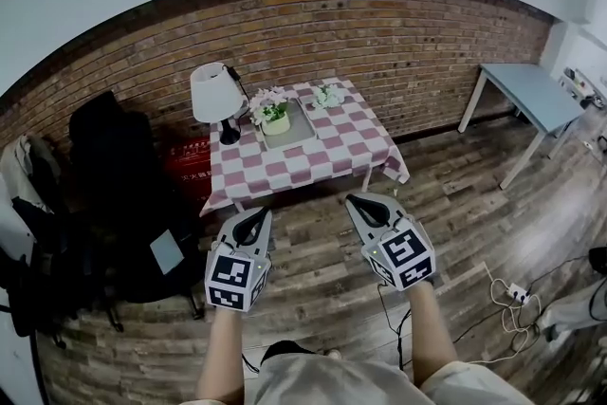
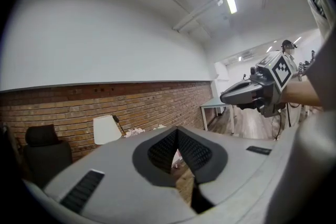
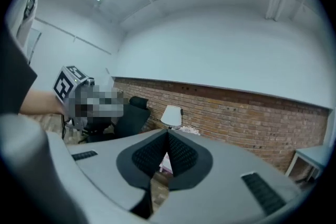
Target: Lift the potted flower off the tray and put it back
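The potted flower [image 1: 275, 118], a pale pot with green leaves and white blooms, stands on a grey tray [image 1: 305, 124] on the pink-and-white checked table [image 1: 332, 153] by the brick wall. Both grippers hang over the wooden floor, well short of the table's front edge. My left gripper [image 1: 258, 215] is shut and empty; in its own view the left gripper [image 2: 177, 131] shows jaws closed together. My right gripper [image 1: 361, 201] is shut and empty too, and the right gripper [image 3: 167, 134] shows the same in its view. Neither touches anything.
A white-shaded lamp [image 1: 212, 94] stands left of the tray, and a second bunch of flowers [image 1: 329, 96] lies at the table's back. A black chair [image 1: 114, 194] stands to the left, a grey-blue table [image 1: 531, 90] to the right. Cables [image 1: 512, 303] lie on the floor.
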Demonstrator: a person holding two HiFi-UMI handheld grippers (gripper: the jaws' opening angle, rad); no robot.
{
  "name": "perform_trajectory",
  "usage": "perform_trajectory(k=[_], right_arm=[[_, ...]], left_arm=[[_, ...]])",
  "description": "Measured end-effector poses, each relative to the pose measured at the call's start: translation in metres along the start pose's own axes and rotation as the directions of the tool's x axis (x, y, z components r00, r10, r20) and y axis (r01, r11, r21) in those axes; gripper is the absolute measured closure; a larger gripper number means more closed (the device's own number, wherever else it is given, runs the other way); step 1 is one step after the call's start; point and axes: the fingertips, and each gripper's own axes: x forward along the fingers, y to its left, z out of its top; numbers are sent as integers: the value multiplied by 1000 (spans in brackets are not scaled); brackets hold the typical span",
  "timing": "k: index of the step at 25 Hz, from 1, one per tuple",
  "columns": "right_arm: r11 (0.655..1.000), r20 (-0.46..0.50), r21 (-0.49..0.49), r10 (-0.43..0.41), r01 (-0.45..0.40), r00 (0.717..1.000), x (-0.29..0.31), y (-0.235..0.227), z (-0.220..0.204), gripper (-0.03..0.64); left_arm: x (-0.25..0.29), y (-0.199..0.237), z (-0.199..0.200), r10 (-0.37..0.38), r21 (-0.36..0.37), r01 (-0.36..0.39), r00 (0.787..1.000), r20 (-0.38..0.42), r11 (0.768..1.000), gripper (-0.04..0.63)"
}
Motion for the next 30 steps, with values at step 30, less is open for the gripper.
perform_trajectory(k=[30], right_arm=[[997, -68, 50, -49, 52, 997, 282, -153, -6, 612]], left_arm=[[243, 205, -33, -14, -22, 14, 999, -41, 1000, 565]])
